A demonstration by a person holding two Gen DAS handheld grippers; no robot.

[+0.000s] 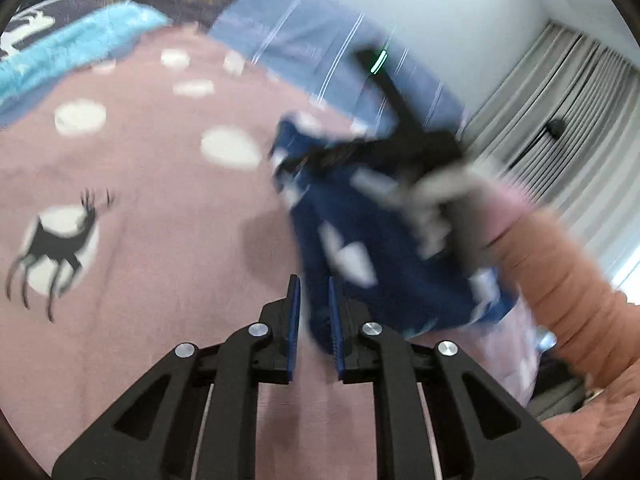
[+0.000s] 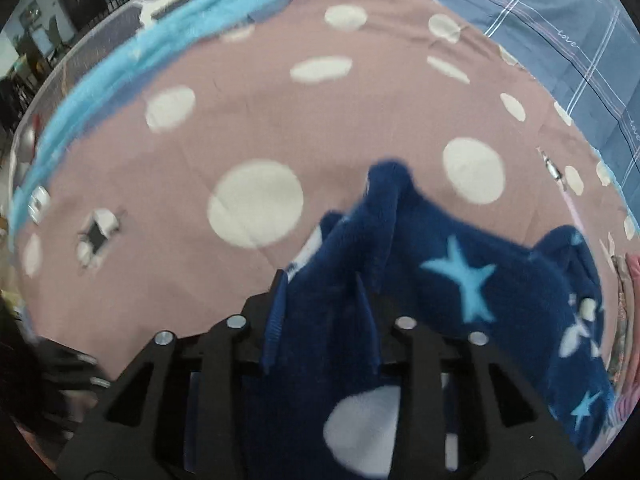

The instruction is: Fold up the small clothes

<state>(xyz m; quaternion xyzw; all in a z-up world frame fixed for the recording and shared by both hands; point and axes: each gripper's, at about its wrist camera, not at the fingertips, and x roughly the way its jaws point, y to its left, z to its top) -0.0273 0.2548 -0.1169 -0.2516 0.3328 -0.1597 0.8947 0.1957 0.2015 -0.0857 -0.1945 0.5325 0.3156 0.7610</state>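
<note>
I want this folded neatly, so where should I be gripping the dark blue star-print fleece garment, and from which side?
Best guess: take the dark blue fleece garment by an outer edge. It hangs bunched over the pink dotted bedspread, so its middle is thick. The left gripper pinches a thin edge from below; the right gripper straddles a thicker fold from above.

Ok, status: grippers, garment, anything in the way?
Left gripper pinching the blue garment. Right gripper has cloth between its jaws, grip unclear. Garment lifted off the pink bedspread. Nothing blocking.
</note>
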